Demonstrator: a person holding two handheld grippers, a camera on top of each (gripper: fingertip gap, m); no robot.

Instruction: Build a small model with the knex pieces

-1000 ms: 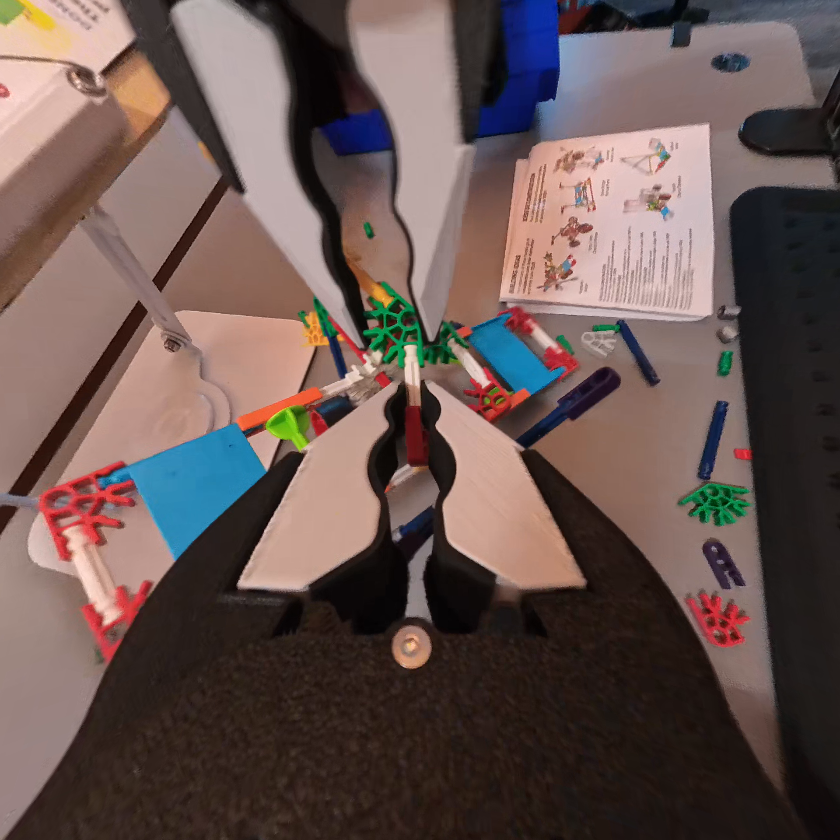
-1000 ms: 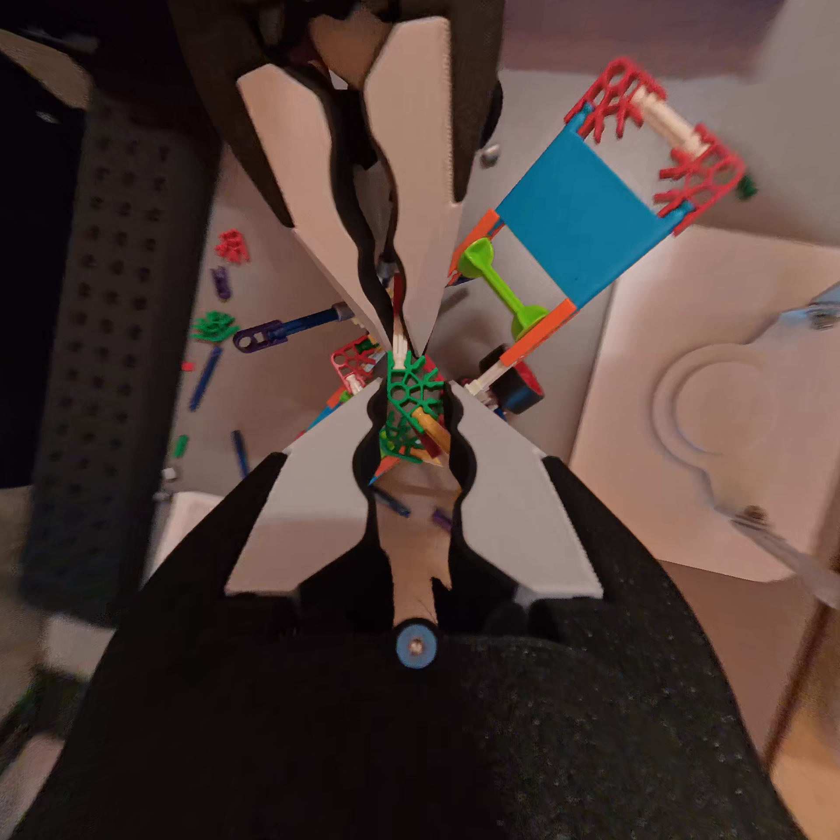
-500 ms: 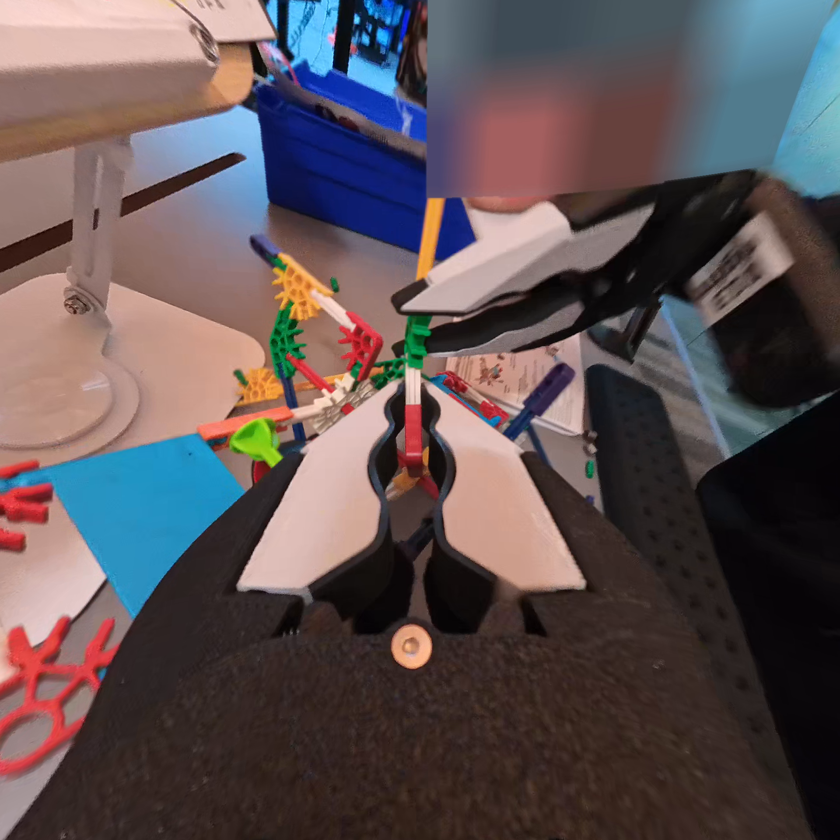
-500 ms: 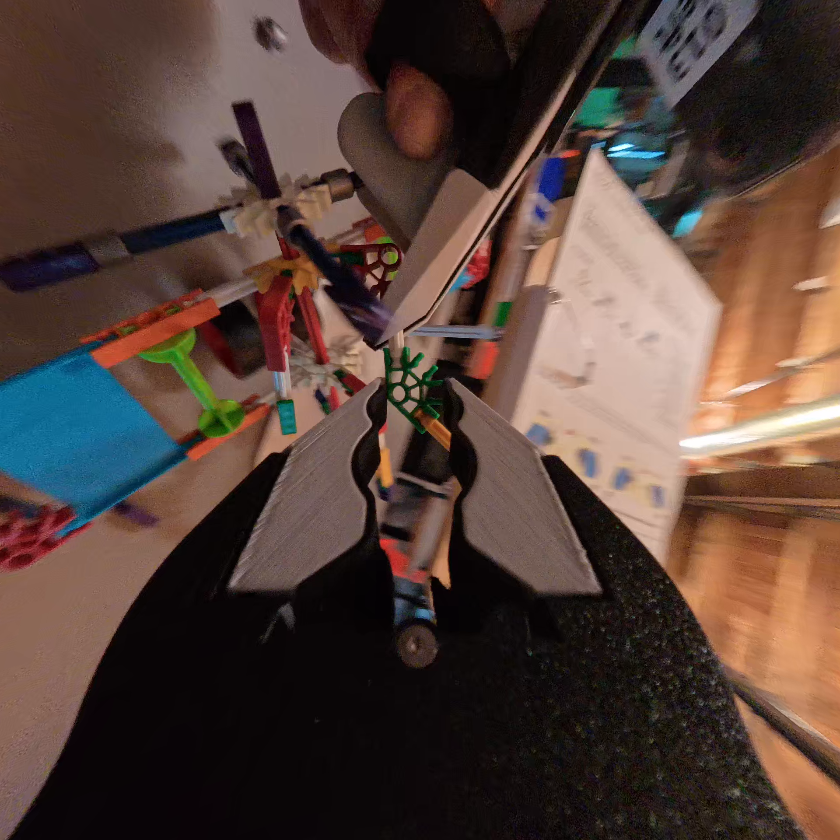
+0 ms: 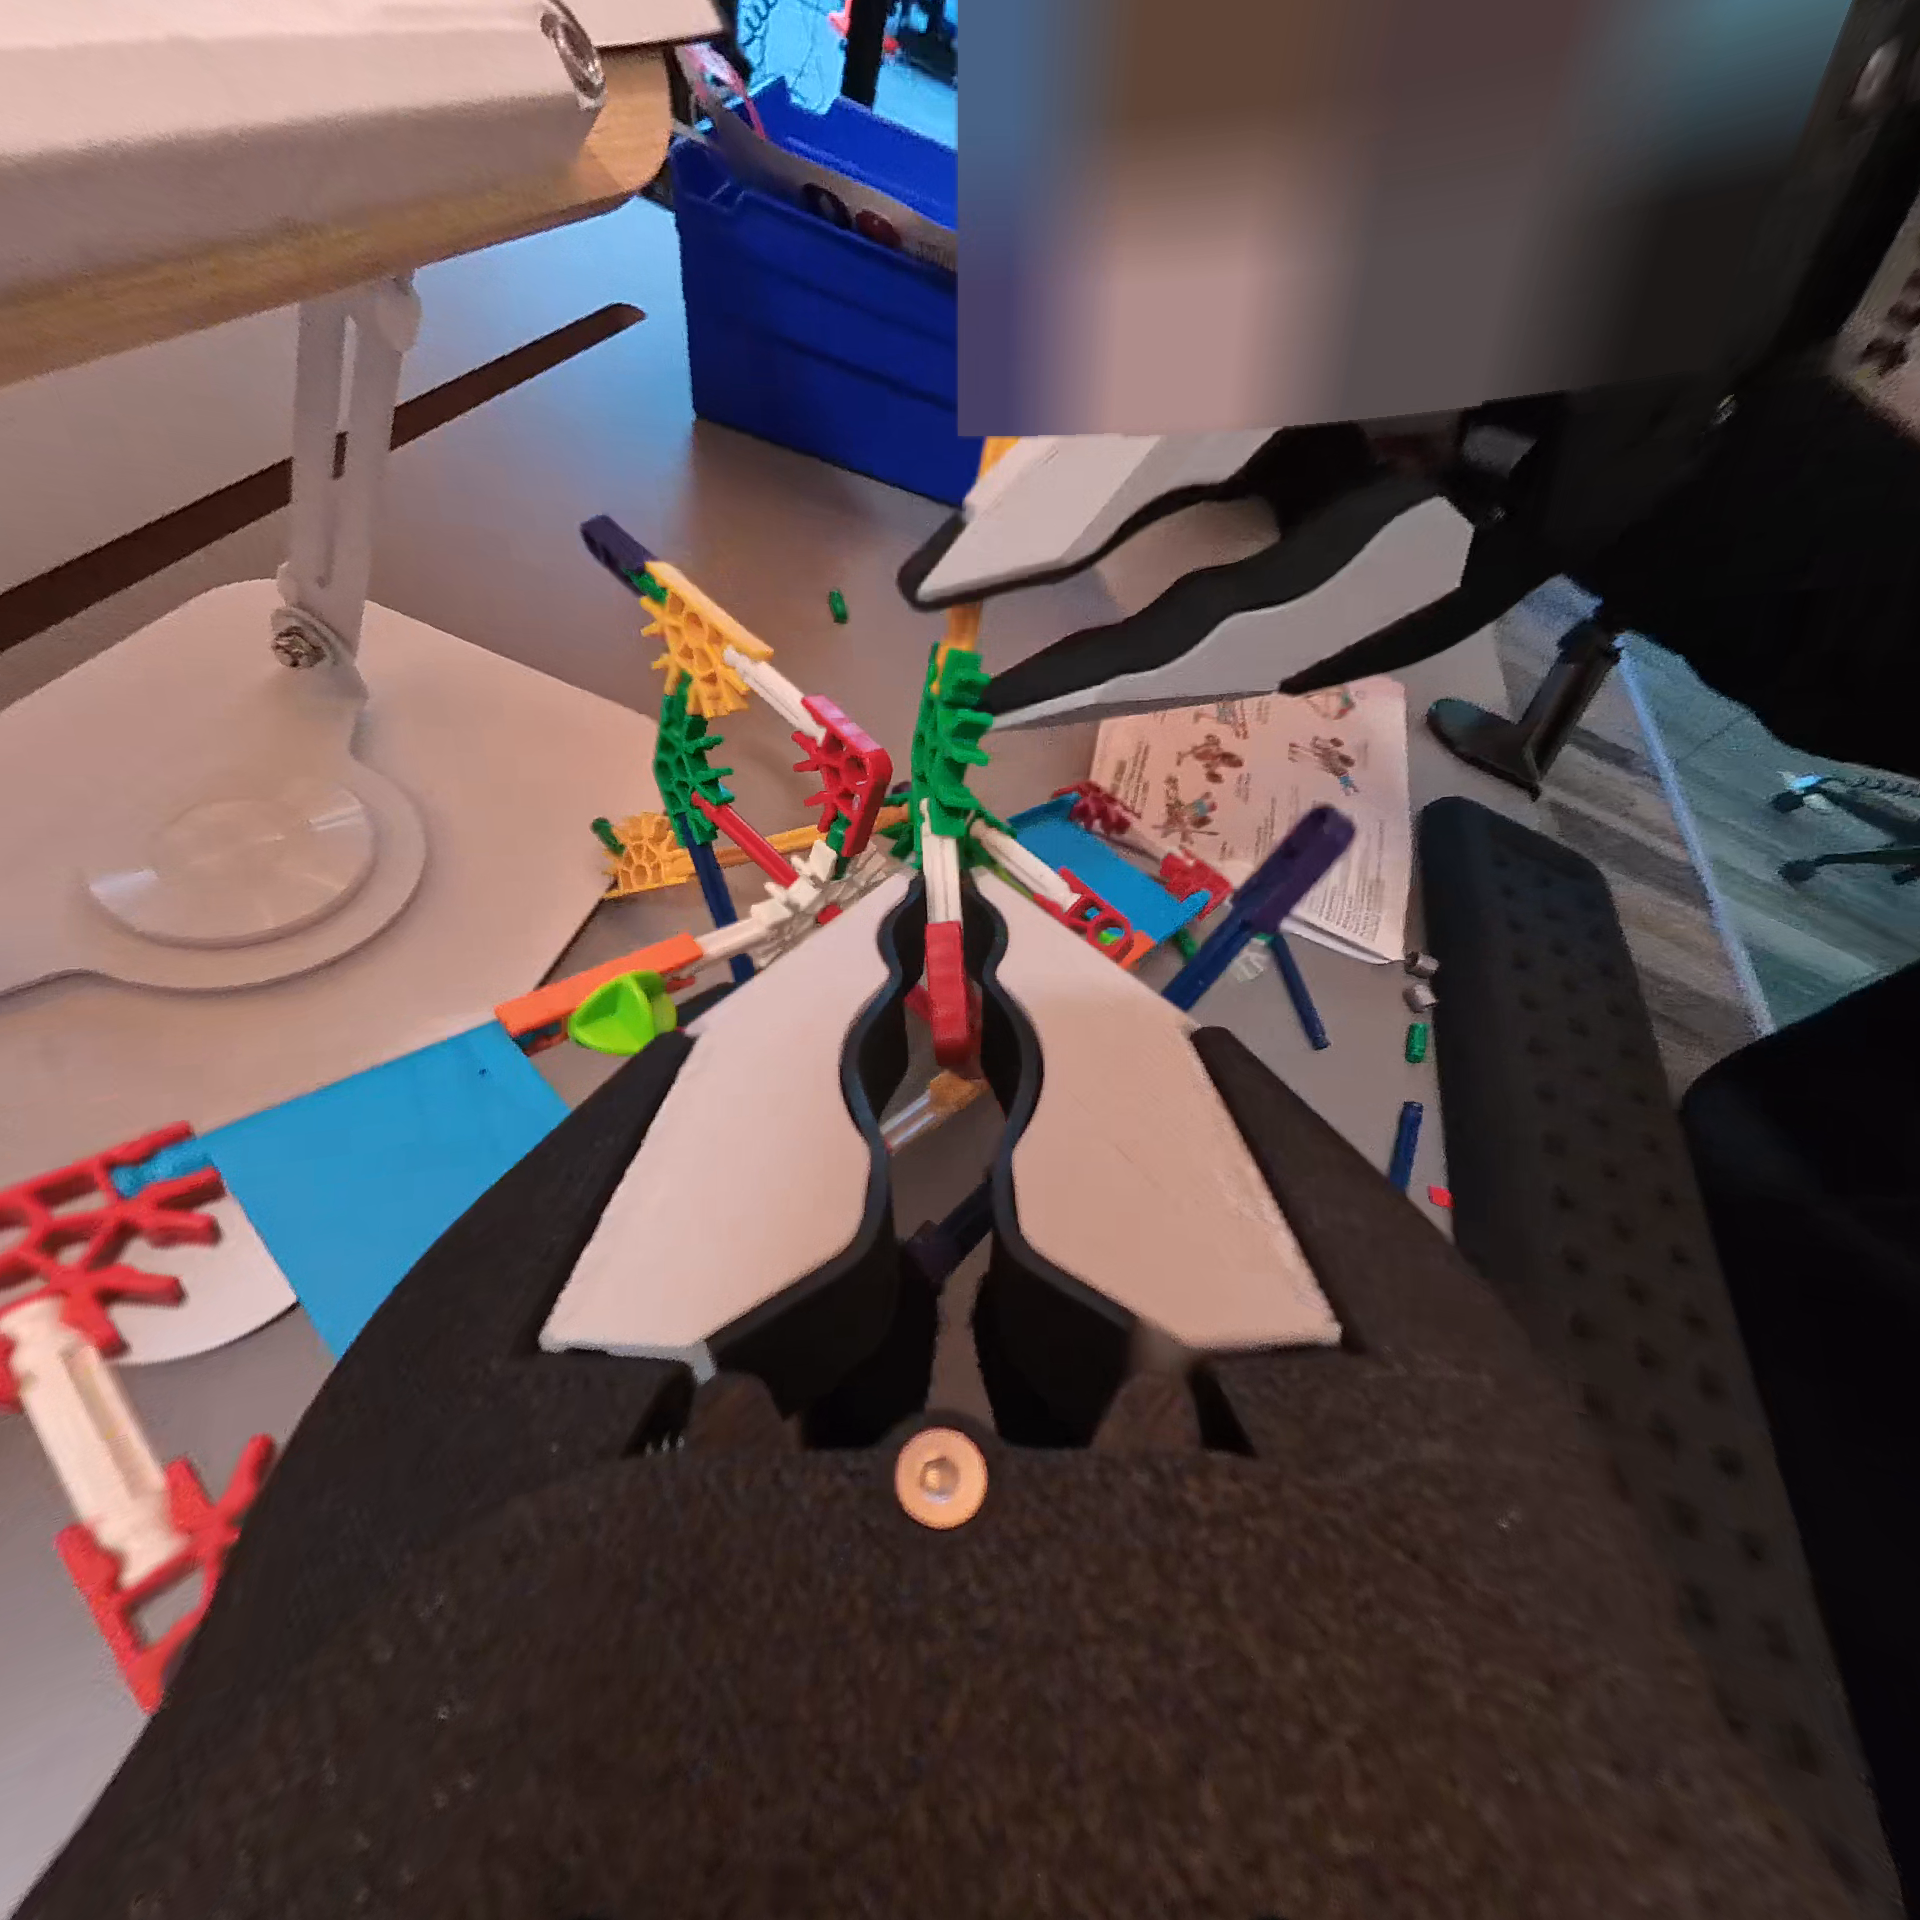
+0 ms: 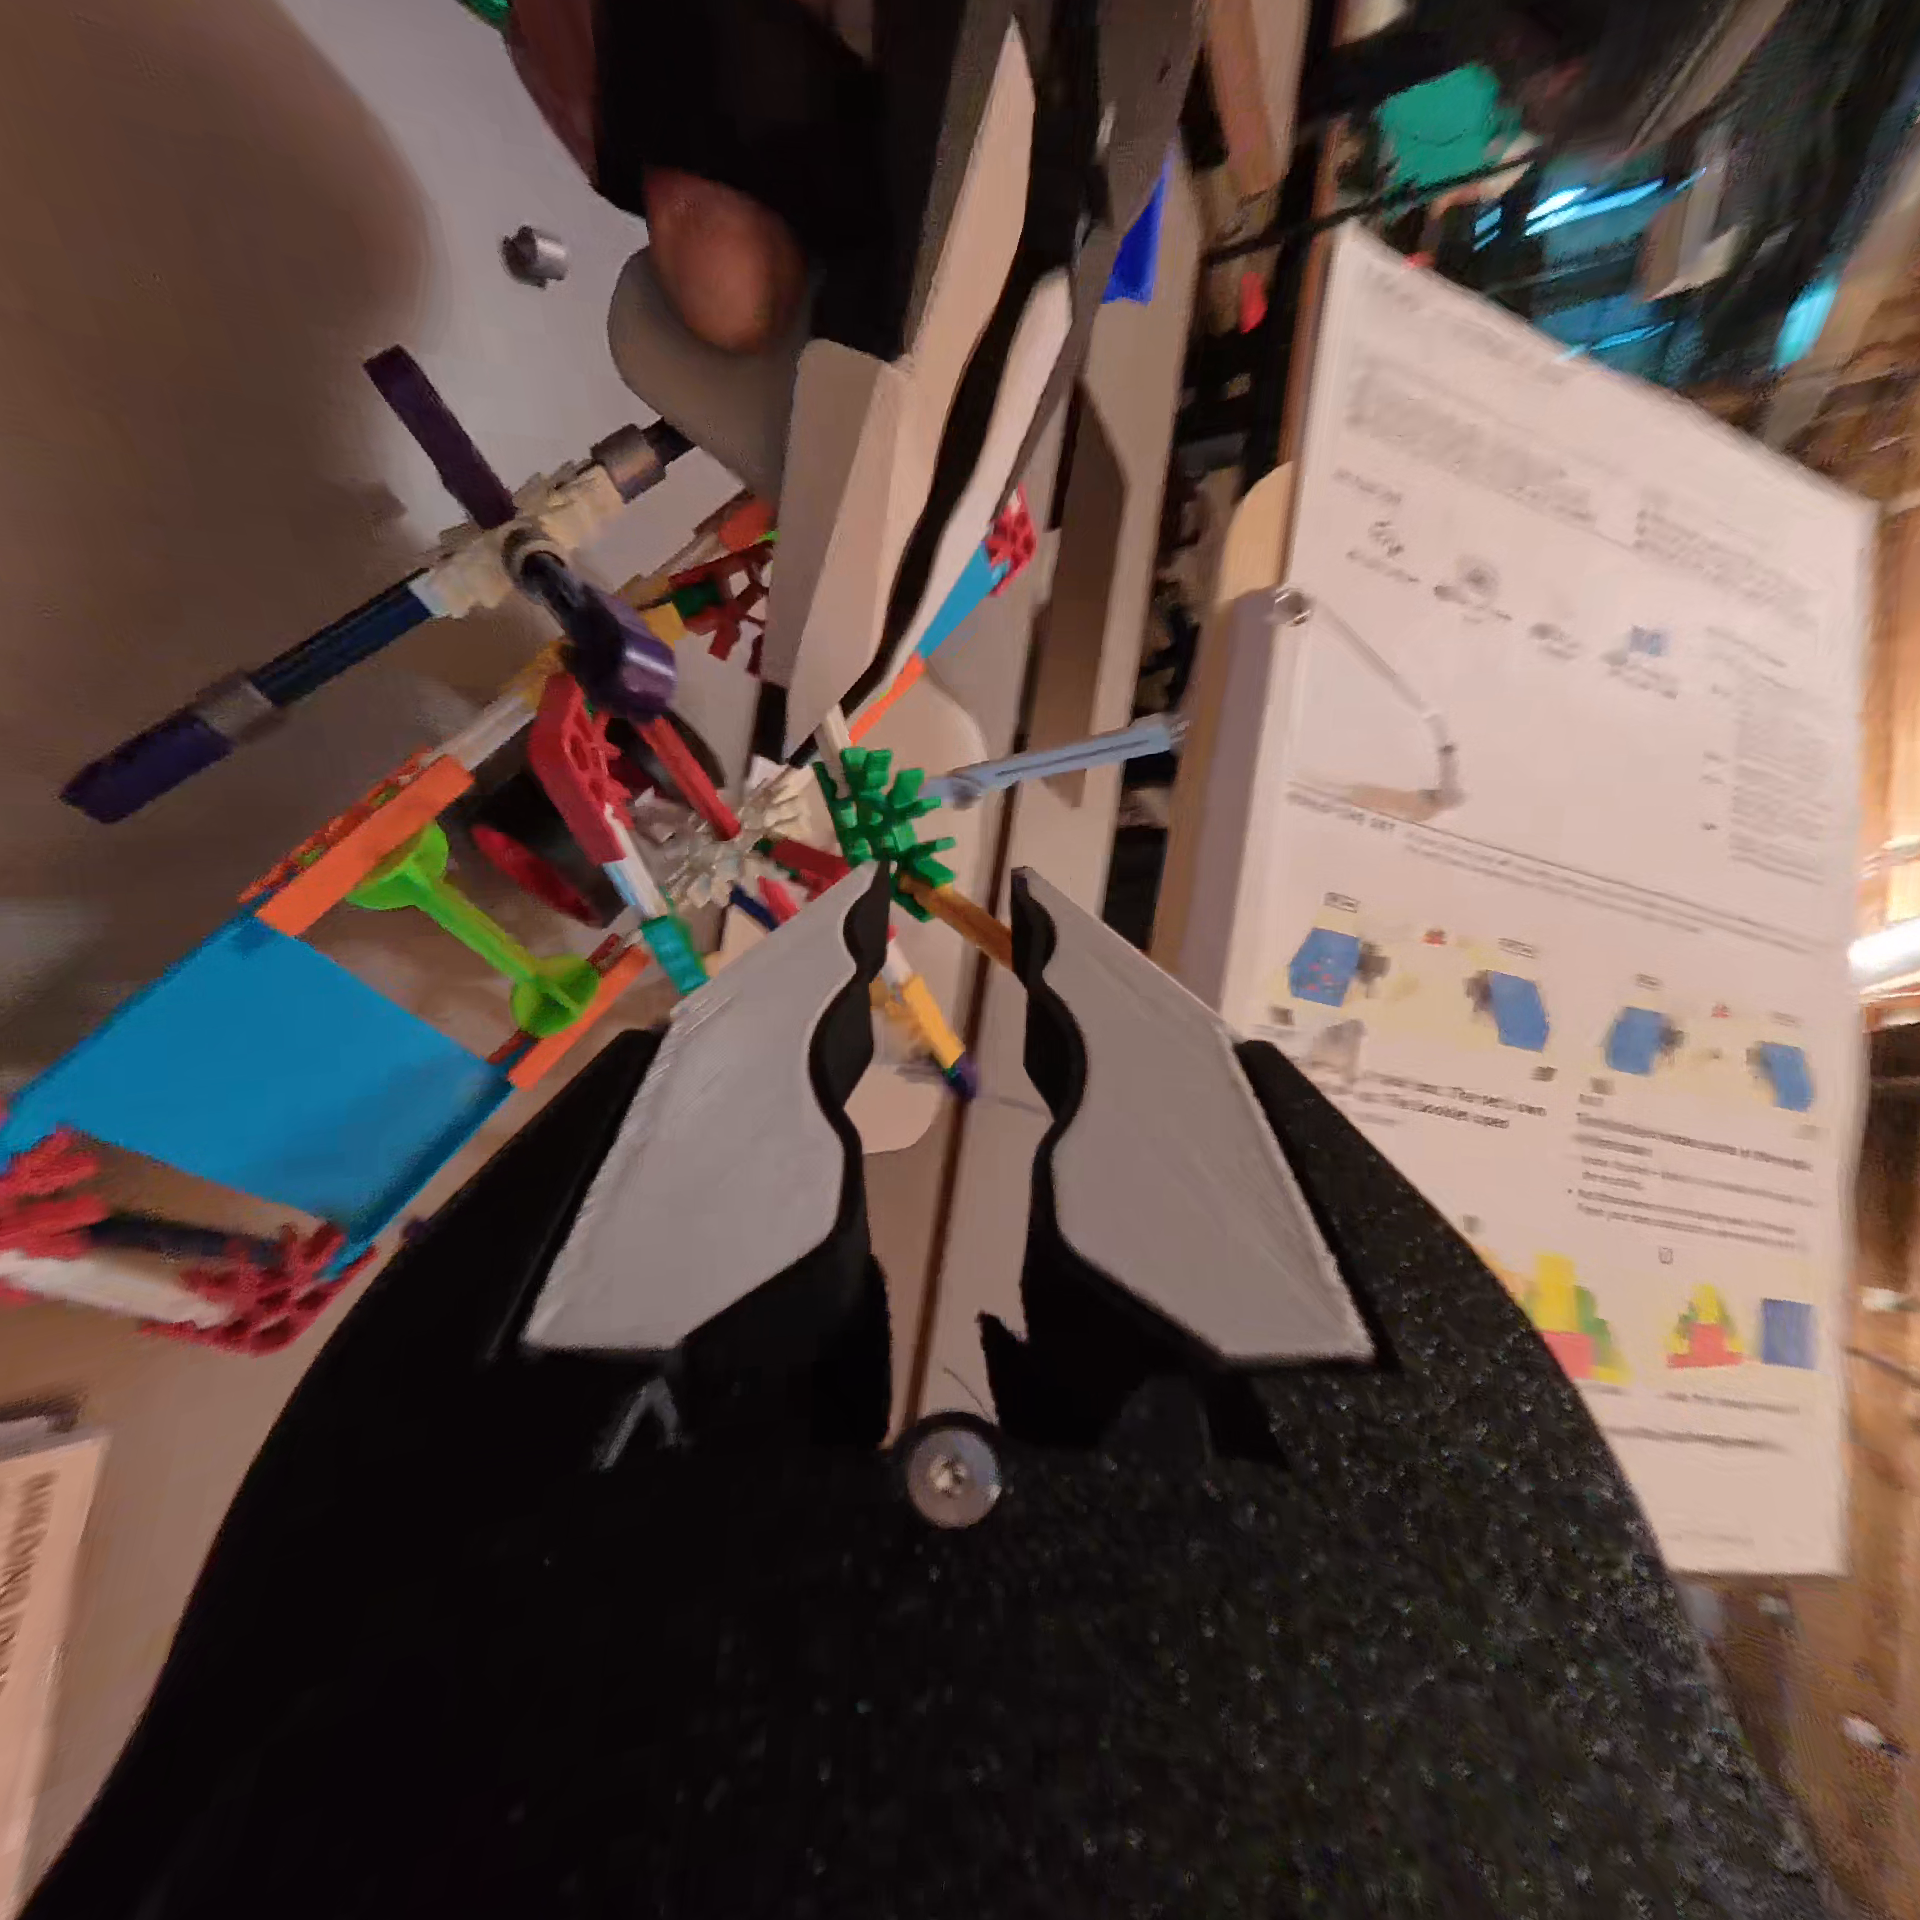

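Booklet, blue bin, perhaps lamp base

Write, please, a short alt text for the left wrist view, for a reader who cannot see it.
The left claw is shut on a red connector of a colourful rod-and-connector toy model on a grey desk. The right claw is open beside the model's green connector. Loose pieces, a blue bin and an instruction leaflet lie around.
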